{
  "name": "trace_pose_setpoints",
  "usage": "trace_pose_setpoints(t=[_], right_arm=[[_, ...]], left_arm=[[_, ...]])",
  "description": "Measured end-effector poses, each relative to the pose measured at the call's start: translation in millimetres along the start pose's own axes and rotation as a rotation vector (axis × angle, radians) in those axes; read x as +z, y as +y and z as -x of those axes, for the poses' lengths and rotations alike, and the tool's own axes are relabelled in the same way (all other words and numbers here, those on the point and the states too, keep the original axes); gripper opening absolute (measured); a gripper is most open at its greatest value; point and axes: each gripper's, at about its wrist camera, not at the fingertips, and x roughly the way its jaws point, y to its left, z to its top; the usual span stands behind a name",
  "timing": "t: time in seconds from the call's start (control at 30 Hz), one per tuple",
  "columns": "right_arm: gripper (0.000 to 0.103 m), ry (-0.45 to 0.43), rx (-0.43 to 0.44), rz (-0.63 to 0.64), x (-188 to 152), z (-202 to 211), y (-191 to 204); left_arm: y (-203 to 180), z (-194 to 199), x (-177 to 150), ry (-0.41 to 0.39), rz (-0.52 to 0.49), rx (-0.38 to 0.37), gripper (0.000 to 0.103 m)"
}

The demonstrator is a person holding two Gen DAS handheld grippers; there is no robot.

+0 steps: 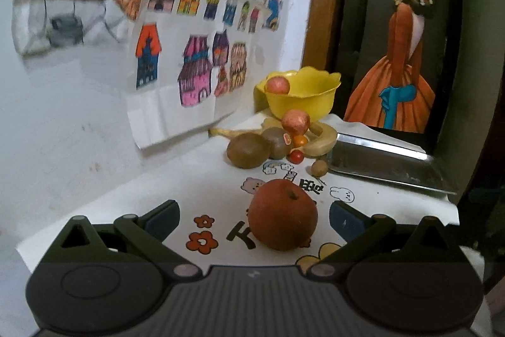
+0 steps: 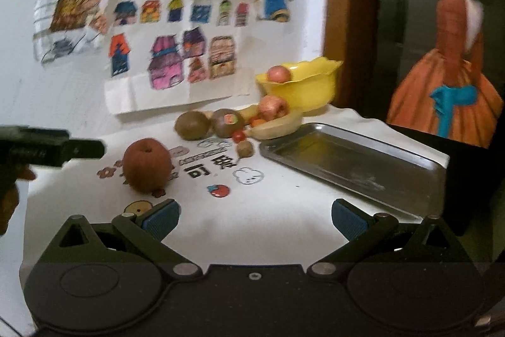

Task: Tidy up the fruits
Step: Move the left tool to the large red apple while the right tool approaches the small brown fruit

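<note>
left gripper (image 1: 254,218) is spread wide with the red apple (image 1: 282,213) between its pads, untouched, on the counter (image 1: 189,166). right gripper (image 2: 255,218) is released too, apple at its ten o'clock. i judge it firm, round, smooth: pinch across the widest middle.

Shiny metal tray (image 2: 356,160), glossy yellow plastic bowl (image 2: 303,84), matt apple (image 1: 282,215)

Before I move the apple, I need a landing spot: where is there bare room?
The metal tray is bare. So is the cloth between the right gripper, the tray and the big apple. It is crowded by the yellow bowl, where the kiwis and banana bunch together.
</note>
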Motion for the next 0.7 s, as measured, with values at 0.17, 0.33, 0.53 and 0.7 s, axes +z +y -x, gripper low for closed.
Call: trace_pose_setpoints(t=[0.17,0.33,0.53,0.7], right_arm=[[0.102,-0.011,-0.017,0.078,14,-25,-1],[0.102,0.01,0.03,0.039,32,-64,-24],[0.096,0.053,0.123,-0.014,52,-119,-41],[0.091,0.079,0.174,-0.012,60,-158,-44]], left_arm=[[2,-20,2,0.03,0.022,-0.002,0.103],[-4,-38,-2,0.063,0.0,-0.007,0.103],[-15,-56,-1,0.094,-0.044,-0.009,0.103],[-22,-70,-1,0.127,-0.078,-0.008,0.103]])
